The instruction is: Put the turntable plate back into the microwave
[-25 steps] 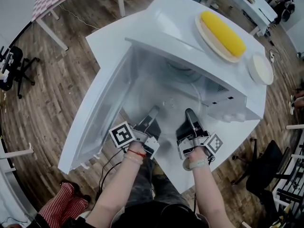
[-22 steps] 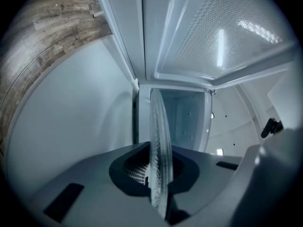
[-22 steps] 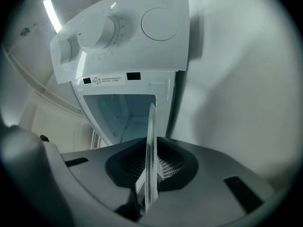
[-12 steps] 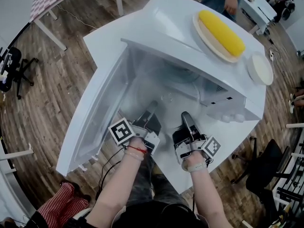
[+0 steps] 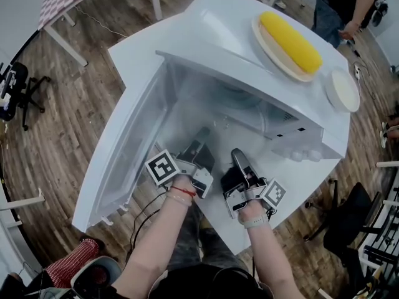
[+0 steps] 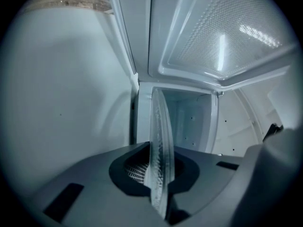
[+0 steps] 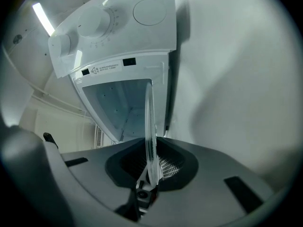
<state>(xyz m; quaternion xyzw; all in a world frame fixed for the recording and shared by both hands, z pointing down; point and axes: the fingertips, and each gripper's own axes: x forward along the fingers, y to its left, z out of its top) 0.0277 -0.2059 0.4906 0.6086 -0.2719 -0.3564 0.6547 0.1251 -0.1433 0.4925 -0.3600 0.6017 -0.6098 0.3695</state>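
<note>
Jaws closed on turntable plate [image 6: 159, 131] rim, left gripper [image 5: 202, 138] and right gripper [image 5: 237, 159] alike, open microwave [image 5: 209, 33] ahead.

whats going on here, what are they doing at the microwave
A person is holding a clear glass turntable plate by its near rim with two handheld tools. The left gripper and the right gripper are each shut on it. The plate is held at the open front of the white microwave, whose door is swung wide. It has not been let go inside yet. A corn cob sits on a dish on top.
</note>
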